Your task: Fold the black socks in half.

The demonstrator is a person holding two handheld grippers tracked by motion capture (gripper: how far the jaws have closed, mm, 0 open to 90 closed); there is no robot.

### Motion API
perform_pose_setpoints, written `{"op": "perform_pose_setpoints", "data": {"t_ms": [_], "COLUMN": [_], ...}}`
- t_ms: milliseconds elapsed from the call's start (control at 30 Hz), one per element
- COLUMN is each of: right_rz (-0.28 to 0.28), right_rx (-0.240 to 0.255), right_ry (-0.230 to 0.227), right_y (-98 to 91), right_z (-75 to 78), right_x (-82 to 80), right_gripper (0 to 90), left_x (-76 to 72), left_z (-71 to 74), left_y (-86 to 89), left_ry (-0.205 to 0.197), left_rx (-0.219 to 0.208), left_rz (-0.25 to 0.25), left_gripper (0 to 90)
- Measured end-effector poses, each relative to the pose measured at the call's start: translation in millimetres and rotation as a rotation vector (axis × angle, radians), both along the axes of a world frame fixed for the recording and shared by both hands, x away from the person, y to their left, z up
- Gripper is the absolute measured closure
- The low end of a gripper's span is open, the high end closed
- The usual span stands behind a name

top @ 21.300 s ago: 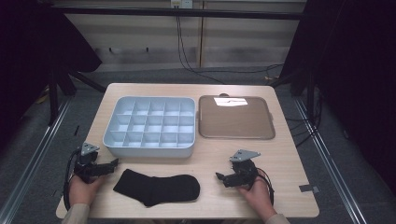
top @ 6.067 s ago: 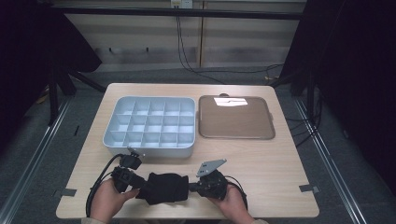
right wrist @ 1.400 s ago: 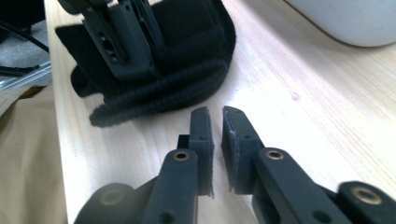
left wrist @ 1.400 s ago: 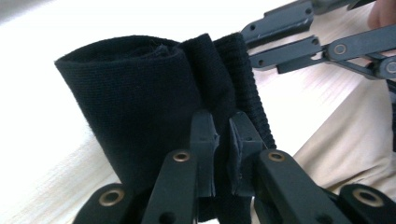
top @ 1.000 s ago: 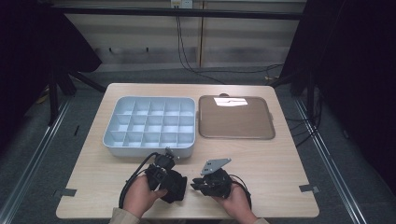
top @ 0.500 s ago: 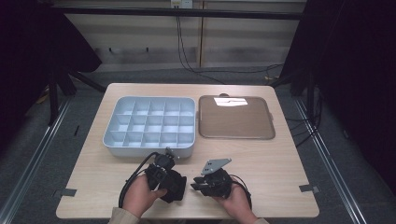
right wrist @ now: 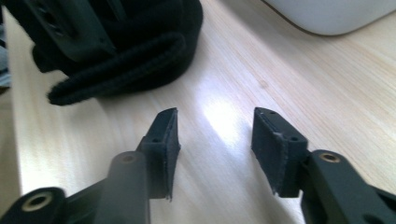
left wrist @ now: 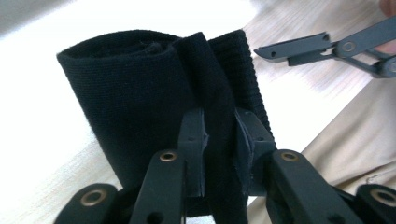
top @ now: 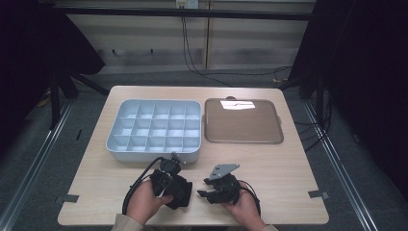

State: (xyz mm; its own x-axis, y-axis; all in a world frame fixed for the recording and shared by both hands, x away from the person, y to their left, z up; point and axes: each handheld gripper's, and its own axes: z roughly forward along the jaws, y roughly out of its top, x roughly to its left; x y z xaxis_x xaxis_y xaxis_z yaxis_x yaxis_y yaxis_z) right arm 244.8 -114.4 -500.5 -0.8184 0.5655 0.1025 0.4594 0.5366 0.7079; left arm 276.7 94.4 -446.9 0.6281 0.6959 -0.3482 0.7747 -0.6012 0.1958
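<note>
The black sock is folded into a thick bundle and lies on the wooden table near its front edge, at about 6 o'clock from the white divided box. The left gripper pinches it: in the left gripper view a fold of the sock passes between the two black pads, which press on it from both sides, while the rest of the bundle bulges above them. These jaws have just been easing apart a little, yet the cloth is clamped between them.

The right gripper sits just beside the sock, at its 3 o'clock, with its tips pointing toward 9 o'clock at the bundle. Its jaws have just been opening, and in the right gripper view they stand spread with nothing between them — bare wood shows in the gap. In that view the sock lies ahead at about 11 o'clock, close to the pads but apart from them, with its ribbed edge resting on the table.

Each gripper is held from below by a hand; the left hand and right hand come in from the table's front edge. At 3 o'clock of the box, just beside it, lies a brown tray — flat on the table and well apart from both grippers.
</note>
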Motion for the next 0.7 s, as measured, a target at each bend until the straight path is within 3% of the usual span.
{"op": "perform_pose_setpoints", "data": {"t_ms": [333,433,500,700], "right_rz": [-0.017,-0.003,-0.009,-0.038], "right_rx": [0.002,-0.021,-0.031,-0.012], "right_ry": [-0.024,-0.061,-0.058,-0.071], "right_y": [-7.9,-9.8,-12.4,-19.6], "right_z": [-3.0,-4.2,-3.7,-6.3], "right_x": [1.7,0.6,1.0,3.5], "right_gripper": [42.9,41.1,40.3,38.2], "left_x": [1.8,2.2,2.1,1.2], "left_z": [-0.3,0.2,0.5,2.2], "left_y": [-5.4,-6.4,-6.6,-6.9], "left_ry": [0.002,0.004,0.005,0.006], "left_rx": [0.008,0.014,0.011,0.002], "left_rz": [-0.019,-0.020,-0.021,-0.024], "left_gripper": [71.1,71.8,70.8,66.7]}}
